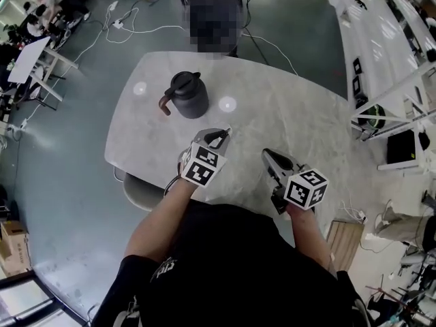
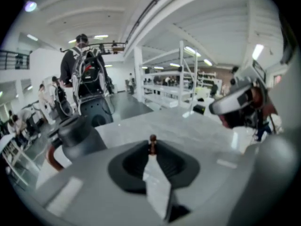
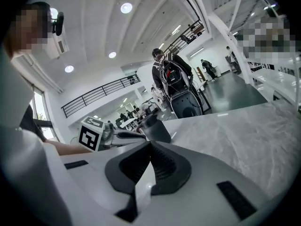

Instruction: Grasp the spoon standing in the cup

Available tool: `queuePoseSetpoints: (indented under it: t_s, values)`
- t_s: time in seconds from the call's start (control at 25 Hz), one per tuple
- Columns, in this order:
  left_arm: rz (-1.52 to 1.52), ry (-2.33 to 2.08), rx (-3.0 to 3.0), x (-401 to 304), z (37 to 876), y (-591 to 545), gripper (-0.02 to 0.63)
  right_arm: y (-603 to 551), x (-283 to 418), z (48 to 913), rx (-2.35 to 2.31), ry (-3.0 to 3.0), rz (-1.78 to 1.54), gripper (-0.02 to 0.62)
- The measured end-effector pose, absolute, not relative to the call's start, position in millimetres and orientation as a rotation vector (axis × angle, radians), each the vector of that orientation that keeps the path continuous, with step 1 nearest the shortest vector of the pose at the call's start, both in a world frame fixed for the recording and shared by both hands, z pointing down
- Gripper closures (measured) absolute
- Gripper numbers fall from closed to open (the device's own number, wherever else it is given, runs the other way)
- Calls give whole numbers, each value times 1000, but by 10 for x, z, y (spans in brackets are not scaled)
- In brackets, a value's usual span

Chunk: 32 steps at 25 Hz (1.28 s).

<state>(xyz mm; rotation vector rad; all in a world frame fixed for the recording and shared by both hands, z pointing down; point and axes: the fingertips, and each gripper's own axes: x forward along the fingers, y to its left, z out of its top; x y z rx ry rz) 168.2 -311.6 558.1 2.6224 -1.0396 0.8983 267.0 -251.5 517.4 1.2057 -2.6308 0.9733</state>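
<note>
My left gripper point(image 1: 221, 139) hovers over the near part of the marble table point(image 1: 293, 114), shut on the thin spoon handle point(image 1: 227, 132). In the left gripper view the dark pads point(image 2: 136, 161) meet around the handle's small brown tip point(image 2: 152, 143), which pokes up between them. The cup is hidden under this gripper. My right gripper point(image 1: 270, 157) is a little to the right and apart from it; its jaws point(image 3: 150, 142) are pressed together with nothing in them. From the right gripper view the left gripper point(image 3: 120, 135) is seen side-on.
A dark grey jug point(image 1: 188, 94) with a brown handle stands at the table's far left, behind the left gripper point(image 2: 75, 138). A person point(image 1: 211, 19) stands beyond the far edge. White shelving point(image 1: 388, 53) runs along the right; a chair point(image 1: 139, 193) sits below the table's left edge.
</note>
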Motion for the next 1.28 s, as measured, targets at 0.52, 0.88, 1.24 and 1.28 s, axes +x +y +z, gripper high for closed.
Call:
queuePoseSetpoints:
  t_s: [0.52, 0.88, 1.24, 1.28]
  values:
    - [561, -1195, 2702, 713, 4314, -3399, 551, -2821, 1961, 4872, 1257, -2668, 893, 601]
    - [249, -1437, 2668, -10, 3577, -3402, 551, -2827, 1505, 4132, 1209, -2809, 636, 601]
    - [69, -1628, 2545, -425, 3426, -3383, 551, -2858, 1452, 3485, 1231, -2930, 370, 603]
    - [69, -1633, 2543, -419, 3422, -3372, 551, -2851, 1446, 3454, 1214, -2937, 335, 603]
